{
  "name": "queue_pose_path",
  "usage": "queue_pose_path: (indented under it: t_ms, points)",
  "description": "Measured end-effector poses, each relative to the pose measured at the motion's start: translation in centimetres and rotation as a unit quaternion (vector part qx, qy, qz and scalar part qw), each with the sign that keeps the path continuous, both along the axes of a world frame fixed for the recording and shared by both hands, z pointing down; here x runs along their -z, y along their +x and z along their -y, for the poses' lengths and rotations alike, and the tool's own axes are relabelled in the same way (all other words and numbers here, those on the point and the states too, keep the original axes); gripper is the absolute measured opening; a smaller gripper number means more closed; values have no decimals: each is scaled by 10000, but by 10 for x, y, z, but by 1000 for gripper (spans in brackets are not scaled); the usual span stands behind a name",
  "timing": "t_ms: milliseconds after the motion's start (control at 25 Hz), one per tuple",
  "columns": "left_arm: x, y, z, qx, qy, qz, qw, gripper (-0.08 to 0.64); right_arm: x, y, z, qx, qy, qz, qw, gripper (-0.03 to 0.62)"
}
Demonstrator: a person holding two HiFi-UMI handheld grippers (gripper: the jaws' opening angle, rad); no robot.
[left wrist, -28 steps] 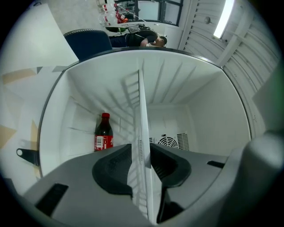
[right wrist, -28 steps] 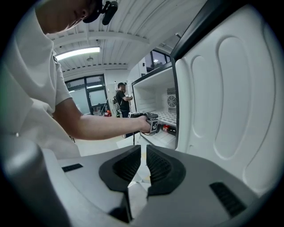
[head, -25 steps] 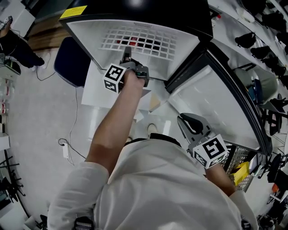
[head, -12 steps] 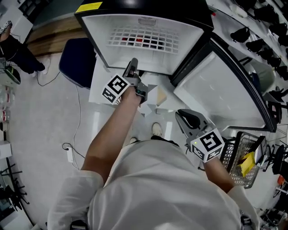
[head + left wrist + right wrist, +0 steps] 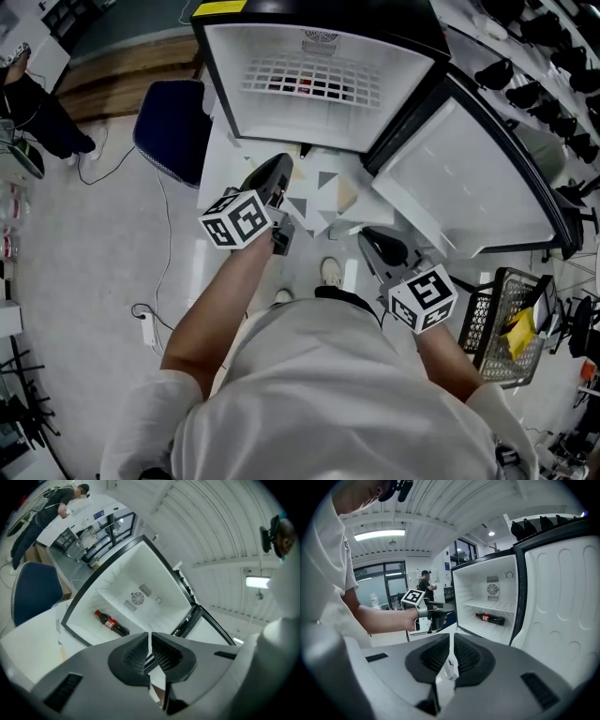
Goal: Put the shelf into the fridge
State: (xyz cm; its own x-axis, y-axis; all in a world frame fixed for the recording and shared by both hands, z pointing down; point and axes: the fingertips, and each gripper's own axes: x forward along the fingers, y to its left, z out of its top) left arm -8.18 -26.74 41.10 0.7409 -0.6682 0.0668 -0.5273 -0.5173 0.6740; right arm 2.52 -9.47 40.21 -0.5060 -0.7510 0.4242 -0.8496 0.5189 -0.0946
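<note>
The shelf (image 5: 314, 80) is inside the fridge (image 5: 230, 66), a white wire grid that lies level across the cabinet from wall to wall. Under it, on the fridge floor, a dark bottle (image 5: 490, 618) with a red label lies on its side; in the head view you see only some red of it through the grid. The door (image 5: 469, 187) stands wide open to the right. Your left gripper (image 5: 278, 167) is in front of the open fridge, apart from the shelf and touching nothing, and it points toward the opening. Its jaws are pressed together with only a thin slit between them, and nothing is held there. Your right gripper (image 5: 370, 239) is lower and closer to your body, just beside the bottom edge of the door. Its jaws are also pressed together and they pinch nothing. A blue chair (image 5: 173, 127) stands left of the fridge. At your right side there is a wire basket (image 5: 506, 328) with something yellow inside. In the left gripper view a person (image 5: 47, 513) in dark clothes stands at a table far behind.
</note>
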Motion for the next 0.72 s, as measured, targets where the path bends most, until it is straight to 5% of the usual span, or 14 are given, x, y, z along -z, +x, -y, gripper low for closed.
queue_pose_path:
  t_ms: [120, 320, 720]
  points:
    - [8, -5, -32, -483, 395, 430, 9971, 28, -2, -9, -7, -85, 30, -4, 10000, 34]
    - [17, -11, -95, -1329, 1022, 1141, 9792, 26, -4, -20, -21, -241, 105, 34, 9996, 25]
    - [10, -40, -175, -1962, 1197, 1688, 9585, 21, -4, -42, -46, -360, 197, 91, 9991, 18]
